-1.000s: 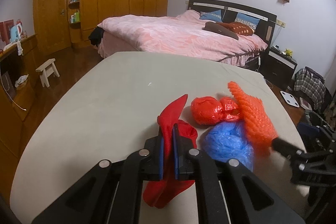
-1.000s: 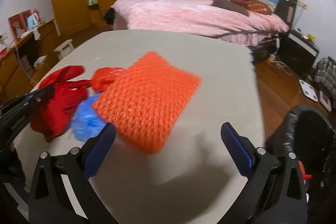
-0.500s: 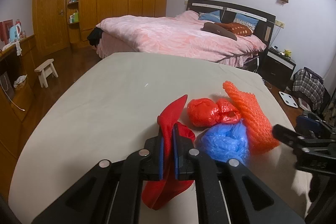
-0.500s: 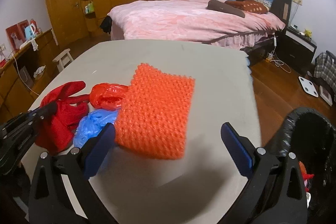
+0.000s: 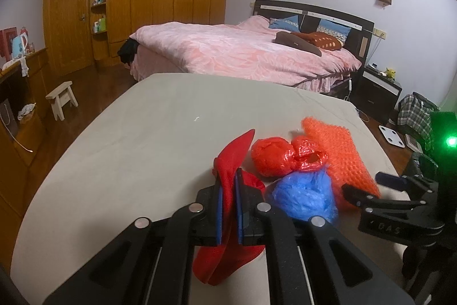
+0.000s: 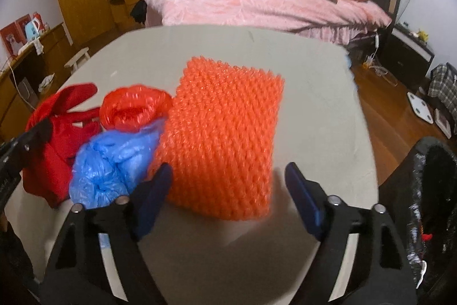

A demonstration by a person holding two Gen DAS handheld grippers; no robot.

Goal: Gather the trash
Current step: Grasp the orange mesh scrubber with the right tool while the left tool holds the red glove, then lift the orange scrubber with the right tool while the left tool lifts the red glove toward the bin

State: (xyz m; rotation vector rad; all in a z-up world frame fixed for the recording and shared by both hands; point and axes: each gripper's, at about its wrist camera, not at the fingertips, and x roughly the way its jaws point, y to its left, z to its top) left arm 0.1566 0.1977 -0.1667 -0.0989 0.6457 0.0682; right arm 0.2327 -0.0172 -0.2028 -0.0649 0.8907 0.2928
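On the beige table (image 5: 142, 147) lies a pile of trash. My left gripper (image 5: 228, 179) is shut on a red cloth bag (image 5: 237, 145), whose end hangs below the pads. To its right lie a red plastic bag (image 5: 274, 156), a crumpled blue plastic bag (image 5: 302, 196) and an orange bubble-wrap sheet (image 5: 337, 153). My right gripper (image 6: 227, 173) is closing. The near end of the orange bubble wrap (image 6: 225, 119) sits between its jaws, and the blue pads stand clear of it on both sides. The blue bag (image 6: 111, 159) touches the left finger.
A bin with a black liner (image 6: 428, 190) stands off the table's right edge, with some trash inside. A pink bed (image 5: 242, 50) lies beyond the table, and wooden wardrobes (image 5: 142, 5) line the far wall. A small stool (image 5: 61, 99) stands on the floor at left.
My right gripper has moved in and down onto the orange bubble wrap, and its jaws have narrowed around the near end. The left gripper and red cloth bag have stayed put.
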